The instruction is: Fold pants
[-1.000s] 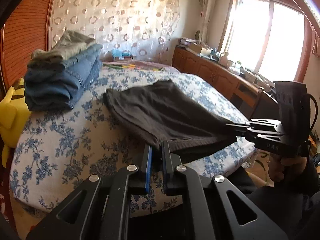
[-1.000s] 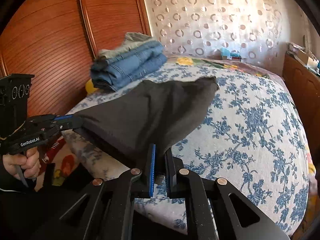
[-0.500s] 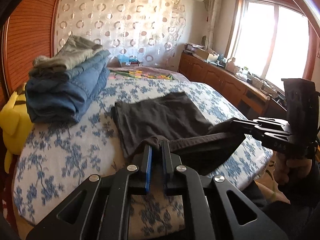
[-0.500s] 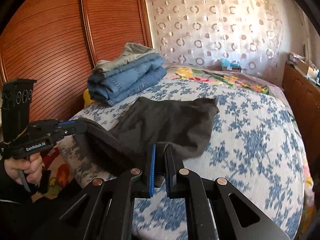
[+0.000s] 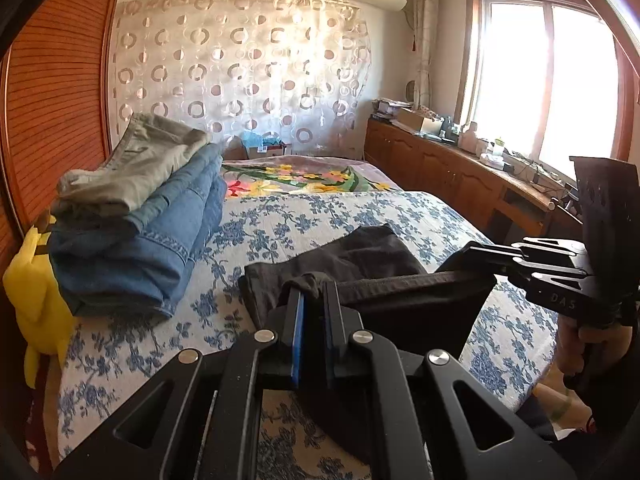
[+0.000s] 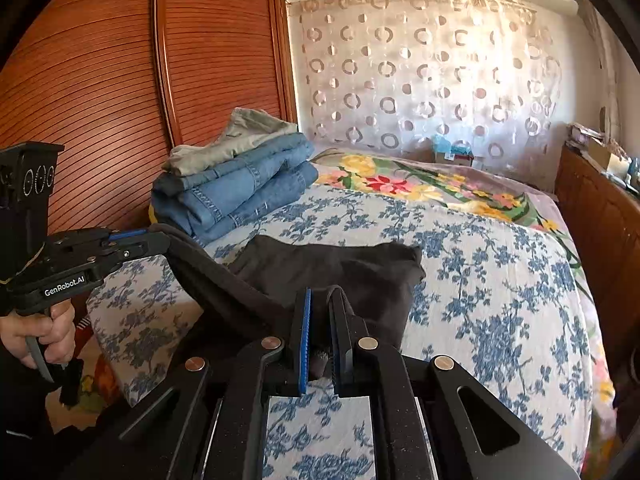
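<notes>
Left claw (image 5: 313, 294) | pinching dark soft pants (image 5: 360, 258); right claw (image 6: 323, 312) | same

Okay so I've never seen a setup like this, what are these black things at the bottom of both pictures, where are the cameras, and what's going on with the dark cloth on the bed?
Each black thing is a hand-held claw; a person squeezes one in each hand, with a camera mounted on each looking forward along its fingers. One picture comes from the left claw, the other from the right claw. Each picture also shows the other claw off to the side. Both are clamped on an edge of the dark pants, lifting it while the rest lies on the blue-flowered bedspread. A stack of folded jeans sits near the wooden wardrobe.
</notes>
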`<act>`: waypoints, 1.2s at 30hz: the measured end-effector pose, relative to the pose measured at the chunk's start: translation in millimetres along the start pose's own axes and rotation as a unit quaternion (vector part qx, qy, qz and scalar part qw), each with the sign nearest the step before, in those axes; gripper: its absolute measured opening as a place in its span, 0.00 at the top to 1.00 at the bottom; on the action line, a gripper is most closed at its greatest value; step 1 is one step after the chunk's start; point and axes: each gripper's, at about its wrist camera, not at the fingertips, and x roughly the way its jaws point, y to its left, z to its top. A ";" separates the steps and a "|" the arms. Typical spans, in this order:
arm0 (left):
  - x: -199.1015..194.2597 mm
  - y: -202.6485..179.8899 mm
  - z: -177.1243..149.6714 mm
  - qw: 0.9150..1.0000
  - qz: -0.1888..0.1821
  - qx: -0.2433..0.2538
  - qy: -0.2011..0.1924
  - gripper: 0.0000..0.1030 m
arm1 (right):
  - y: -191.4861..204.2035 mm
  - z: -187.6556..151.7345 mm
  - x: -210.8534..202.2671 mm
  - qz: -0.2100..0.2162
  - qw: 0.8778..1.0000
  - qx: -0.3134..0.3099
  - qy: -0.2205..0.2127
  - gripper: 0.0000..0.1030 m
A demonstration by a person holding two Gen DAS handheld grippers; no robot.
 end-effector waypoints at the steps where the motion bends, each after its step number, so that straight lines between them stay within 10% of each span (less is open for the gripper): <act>1: 1.3 0.7 1.2 1.000 0.000 0.000 0.000 0.91 | -0.1 0.7 1.4 -0.002 1.000 -0.001 0.000 0.92; 24: 102.1 30.8 25.1 0.997 0.035 -0.017 0.068 0.90 | -29.8 37.8 101.9 -0.045 0.996 0.042 0.057 0.89; 30: 95.8 29.7 21.2 0.997 0.042 -0.012 0.068 0.53 | -34.8 37.1 90.4 -0.052 0.996 0.052 0.045 0.70; 36: 79.1 19.6 13.0 0.997 0.033 -0.002 0.066 0.47 | -35.0 22.7 66.3 -0.057 0.997 0.047 0.035 0.69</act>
